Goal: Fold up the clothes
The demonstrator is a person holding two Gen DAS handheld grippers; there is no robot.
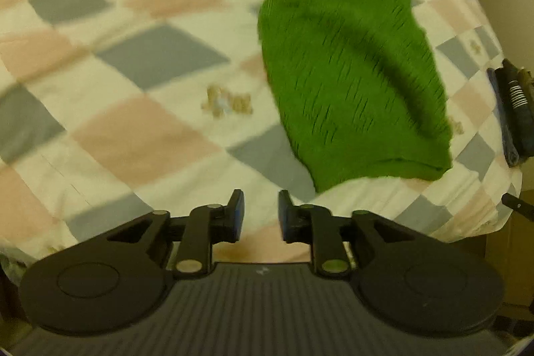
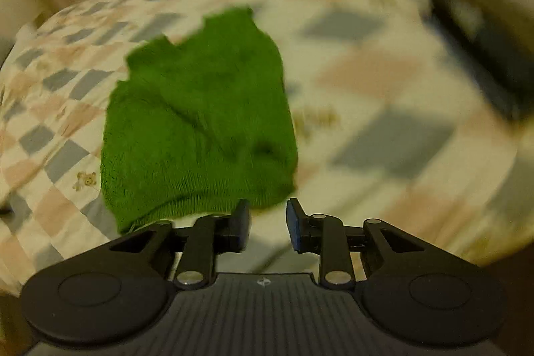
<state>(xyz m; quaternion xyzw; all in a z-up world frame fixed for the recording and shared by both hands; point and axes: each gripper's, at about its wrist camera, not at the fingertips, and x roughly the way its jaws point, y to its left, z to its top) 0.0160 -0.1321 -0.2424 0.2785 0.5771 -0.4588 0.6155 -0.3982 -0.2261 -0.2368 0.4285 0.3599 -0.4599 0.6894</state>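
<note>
A green knit sweater point(image 1: 353, 79) lies on the checked quilt point(image 1: 140, 55) — both grippers, left point(image 1: 261, 216) and right point(image 2: 268, 224), hover with fingers parted, empty. Only the left wrist view shows dark folded clothes point(image 1: 512, 112) at the bed's edge — the right wrist view blurs there.

The left gripper point(image 1: 261, 216) hangs with its jaws parted and nothing between them. The right gripper point(image 2: 268, 224) likewise has its jaws apart, gripping nothing.

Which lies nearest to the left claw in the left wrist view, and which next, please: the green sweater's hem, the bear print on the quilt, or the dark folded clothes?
From the left claw:
1. Green sweater's hem, just ahead, right.
2. Bear print, ahead, slightly left on the quilt.
3. Dark folded clothes, far right, at the bed's edge.
</note>
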